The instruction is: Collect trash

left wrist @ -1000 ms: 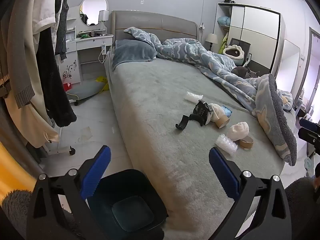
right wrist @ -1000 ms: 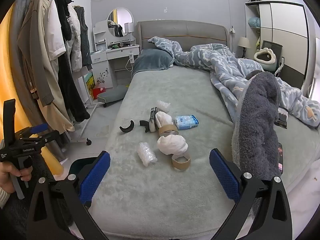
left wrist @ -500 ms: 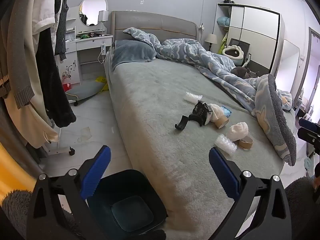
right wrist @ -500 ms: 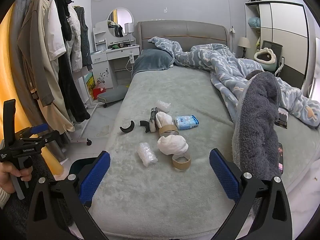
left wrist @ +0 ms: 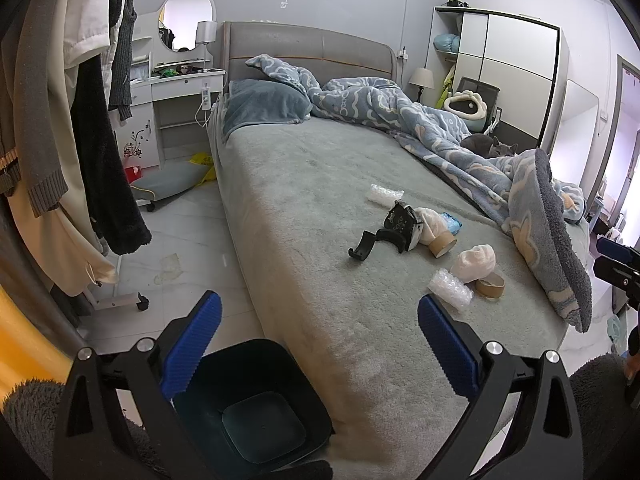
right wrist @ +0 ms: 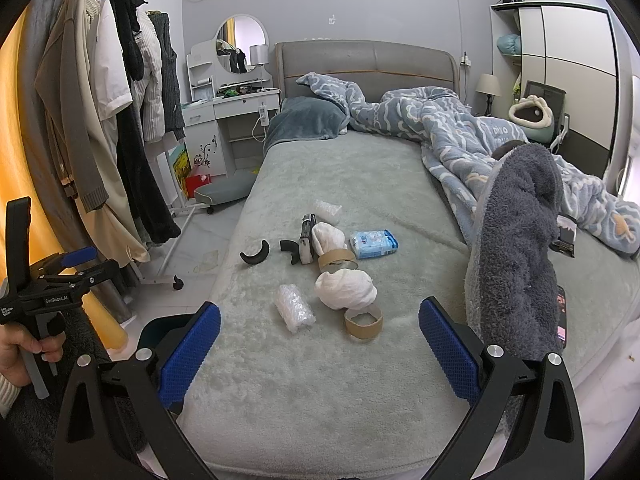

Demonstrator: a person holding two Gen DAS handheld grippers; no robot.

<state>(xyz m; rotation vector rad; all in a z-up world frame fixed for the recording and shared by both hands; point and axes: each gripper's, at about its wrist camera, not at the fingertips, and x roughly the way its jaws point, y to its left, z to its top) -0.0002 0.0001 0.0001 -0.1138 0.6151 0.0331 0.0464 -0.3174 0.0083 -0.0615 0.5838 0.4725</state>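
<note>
Trash lies on the grey bed point(right wrist: 400, 184): a bubble-wrap wad point(right wrist: 295, 307), a crumpled white tissue ball point(right wrist: 346, 289), an empty tape roll point(right wrist: 363, 321), a second tape roll point(right wrist: 336, 261), a blue tissue pack point(right wrist: 374, 239), black plastic pieces point(right wrist: 255, 255) and a clear wrapper point(right wrist: 328, 208). The same pile shows in the left wrist view: the bubble wrap point(left wrist: 450, 289) and the tissue ball point(left wrist: 474, 263). A dark bin point(left wrist: 248, 404) stands on the floor at the bed's corner, under my open, empty left gripper point(left wrist: 319, 344). My right gripper point(right wrist: 319, 344) is open and empty, short of the pile.
A clothes rack with hanging coats point(right wrist: 112, 132) stands left of the bed. A rumpled blue duvet point(right wrist: 460, 128) and a grey fleece point(right wrist: 516, 248) cover the bed's right side. A grey cat point(left wrist: 490, 147) lies by the duvet. A white dresser point(right wrist: 224, 120) stands behind.
</note>
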